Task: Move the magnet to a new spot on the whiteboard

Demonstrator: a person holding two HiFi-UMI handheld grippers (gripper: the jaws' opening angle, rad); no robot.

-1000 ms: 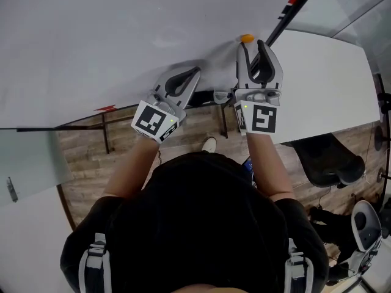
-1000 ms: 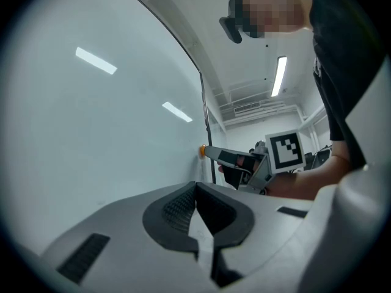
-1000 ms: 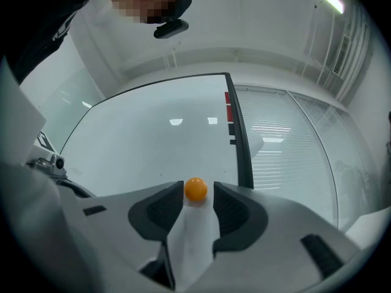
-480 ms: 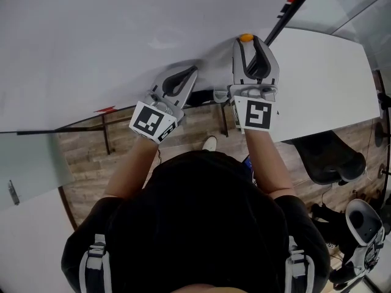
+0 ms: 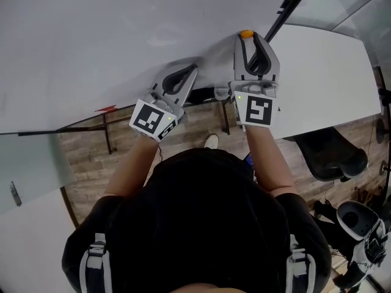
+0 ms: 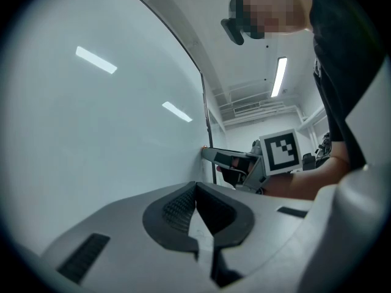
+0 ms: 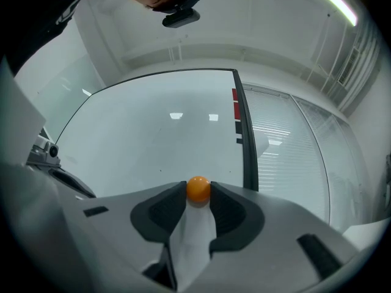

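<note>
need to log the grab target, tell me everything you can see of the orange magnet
The magnet is a small, glossy orange ball, plastic by its look, sitting on the whiteboard near its dark edge strip. It sits between the tips of the right gripper, whose jaws have just been closing and touch it on both sides.

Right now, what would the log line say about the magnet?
right gripper: jaws just closing, pinching magnet | magnet: on whiteboard | left gripper: shut, empty
</note>
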